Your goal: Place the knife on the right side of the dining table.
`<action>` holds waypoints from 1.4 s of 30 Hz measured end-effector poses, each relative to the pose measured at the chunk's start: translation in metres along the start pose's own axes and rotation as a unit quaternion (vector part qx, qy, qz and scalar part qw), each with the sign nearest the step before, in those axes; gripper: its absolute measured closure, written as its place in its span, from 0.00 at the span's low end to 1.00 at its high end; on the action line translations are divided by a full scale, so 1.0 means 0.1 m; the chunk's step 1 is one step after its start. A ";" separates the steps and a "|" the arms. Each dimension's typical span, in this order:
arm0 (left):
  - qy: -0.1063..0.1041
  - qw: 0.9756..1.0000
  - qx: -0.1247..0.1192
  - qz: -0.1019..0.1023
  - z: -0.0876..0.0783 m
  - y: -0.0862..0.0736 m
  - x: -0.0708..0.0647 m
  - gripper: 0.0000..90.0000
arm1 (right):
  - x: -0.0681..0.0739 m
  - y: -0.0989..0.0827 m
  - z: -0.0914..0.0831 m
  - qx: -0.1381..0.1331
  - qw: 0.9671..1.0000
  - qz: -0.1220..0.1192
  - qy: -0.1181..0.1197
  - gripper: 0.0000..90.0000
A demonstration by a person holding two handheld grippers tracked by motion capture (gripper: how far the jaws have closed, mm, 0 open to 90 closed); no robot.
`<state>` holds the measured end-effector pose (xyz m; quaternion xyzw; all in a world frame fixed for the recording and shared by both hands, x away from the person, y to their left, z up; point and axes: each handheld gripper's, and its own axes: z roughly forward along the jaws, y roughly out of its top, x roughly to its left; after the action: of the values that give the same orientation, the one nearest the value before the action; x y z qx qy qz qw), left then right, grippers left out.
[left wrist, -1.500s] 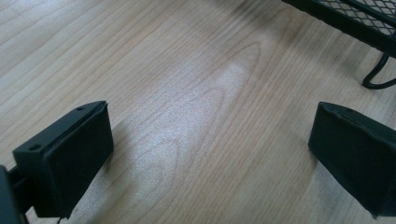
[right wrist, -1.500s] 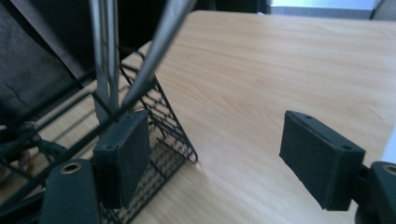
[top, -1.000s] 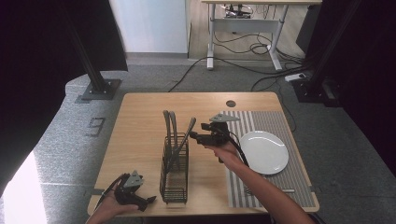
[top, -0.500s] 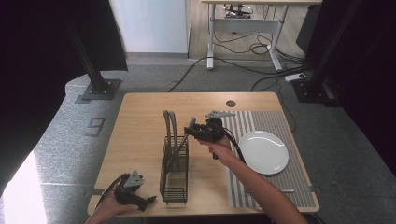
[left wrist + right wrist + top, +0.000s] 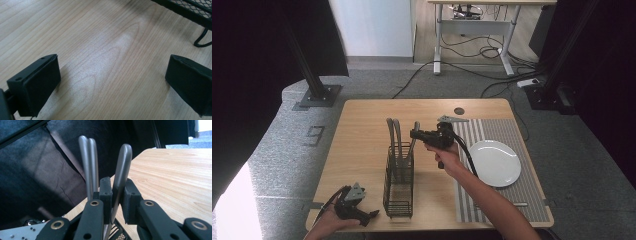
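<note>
Nowhere legible writing: plain utensil handle (image 5: pixel 121 173).

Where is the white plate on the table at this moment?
In the high view, the white plate lies on the striped mat at the table's right side, to the right of the person's right forearm.
</note>
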<state>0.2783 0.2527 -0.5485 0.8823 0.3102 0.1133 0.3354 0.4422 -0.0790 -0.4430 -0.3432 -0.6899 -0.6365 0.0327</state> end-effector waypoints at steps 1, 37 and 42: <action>0.000 1.000 0.000 0.000 0.00 0.00 0.00 0.00 | 0.02 0.01 -0.01 -0.001 1.000 -0.001 0.001 0.90; 0.000 1.000 0.000 -0.001 0.00 0.00 0.00 0.00 | 0.35 0.59 -1.04 -0.130 0.987 -0.084 -0.037 0.92; 0.000 1.000 0.000 0.000 0.00 0.00 0.00 0.00 | 0.17 0.46 -0.99 -0.122 0.989 -0.062 -0.054 0.92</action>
<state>0.2782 0.2527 -0.5485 0.8823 0.3107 0.1134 0.3350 0.4141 -0.1631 -0.3768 -0.3350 -0.6276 -0.6975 -0.0863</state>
